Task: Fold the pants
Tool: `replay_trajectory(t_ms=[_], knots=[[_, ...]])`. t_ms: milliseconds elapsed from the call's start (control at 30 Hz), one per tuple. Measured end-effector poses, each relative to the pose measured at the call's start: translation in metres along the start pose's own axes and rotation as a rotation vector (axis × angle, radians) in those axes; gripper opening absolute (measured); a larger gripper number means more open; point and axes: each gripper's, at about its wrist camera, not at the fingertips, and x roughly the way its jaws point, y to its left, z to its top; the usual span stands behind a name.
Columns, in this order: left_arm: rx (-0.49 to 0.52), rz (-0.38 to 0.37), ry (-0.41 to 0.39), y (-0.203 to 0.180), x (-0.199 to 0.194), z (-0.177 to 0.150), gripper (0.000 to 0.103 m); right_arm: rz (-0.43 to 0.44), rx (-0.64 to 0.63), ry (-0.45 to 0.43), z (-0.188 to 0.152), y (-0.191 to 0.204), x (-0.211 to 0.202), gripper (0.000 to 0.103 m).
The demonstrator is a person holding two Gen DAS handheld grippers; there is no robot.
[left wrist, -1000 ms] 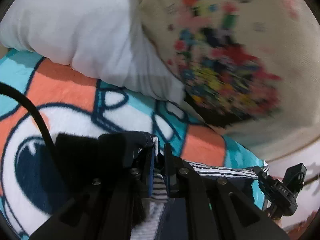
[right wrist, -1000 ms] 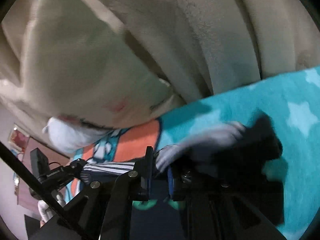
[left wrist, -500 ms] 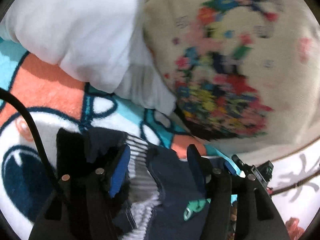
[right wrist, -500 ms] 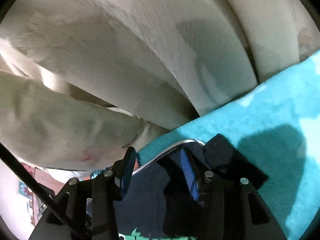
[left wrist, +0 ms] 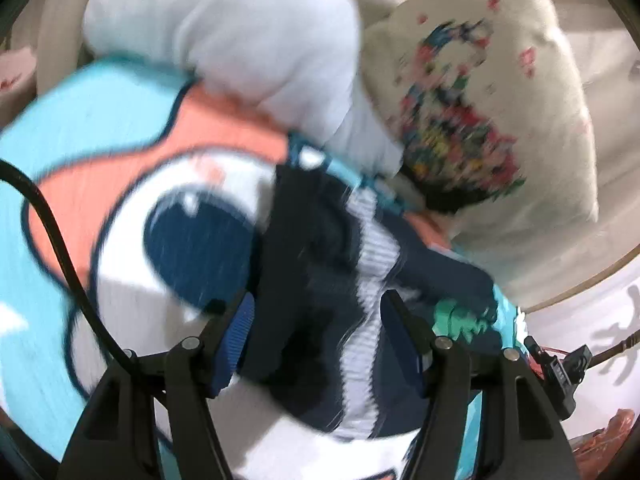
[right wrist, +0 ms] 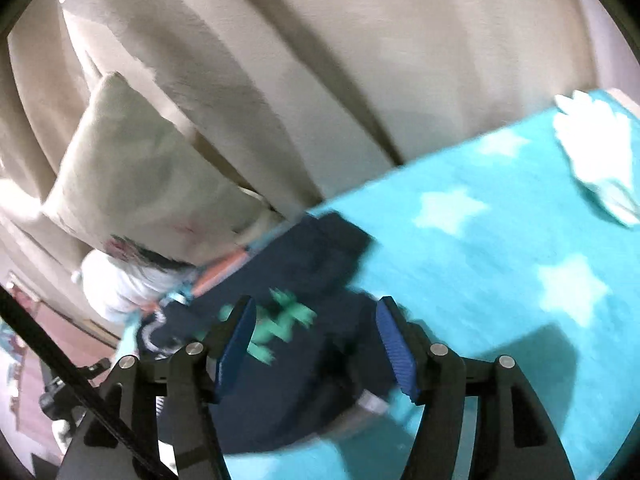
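The navy pants (left wrist: 316,280) lie folded in a small heap on the turquoise cartoon blanket (left wrist: 92,132), with a white striped waistband (left wrist: 372,264) and a green dinosaur print (left wrist: 460,320). My left gripper (left wrist: 320,340) is open and empty, just above the near side of the pants. In the right wrist view the pants (right wrist: 296,272) lie on the starred blanket (right wrist: 500,240), green print (right wrist: 280,320) facing up. My right gripper (right wrist: 316,340) is open and empty above their near edge.
A white pillow (left wrist: 240,40) and a cream floral cushion (left wrist: 480,120) lie just behind the pants against the beige sofa back (right wrist: 320,60). A white cloth (right wrist: 592,152) lies at the far right of the blanket. The other gripper (left wrist: 560,368) shows at the right.
Both grippers were shut on the pants' waistband a second ago. Both have opened, let go and pulled back. The pants now rest on the blanket.
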Motion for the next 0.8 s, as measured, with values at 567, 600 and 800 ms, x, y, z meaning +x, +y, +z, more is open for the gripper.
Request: replay_trajectory(t_ms=[567, 600, 800], knots=[[0.135, 0.085, 0.051, -0.053, 0.049, -0.039, 0.017, -0.011, -0.021, 0.053, -0.039, 0.003, 0.046, 0.030], [0.118, 0.051, 0.071, -0.051, 0.050, -0.038, 0.017, 0.014, -0.014, 0.082, -0.040, 0.003, 0.049, 0.016], [0.101, 0.021, 0.019, -0.046, 0.009, -0.035, 0.016, 0.110, 0.016, 0.077, -0.045, 0.006, 0.026, 0.013]])
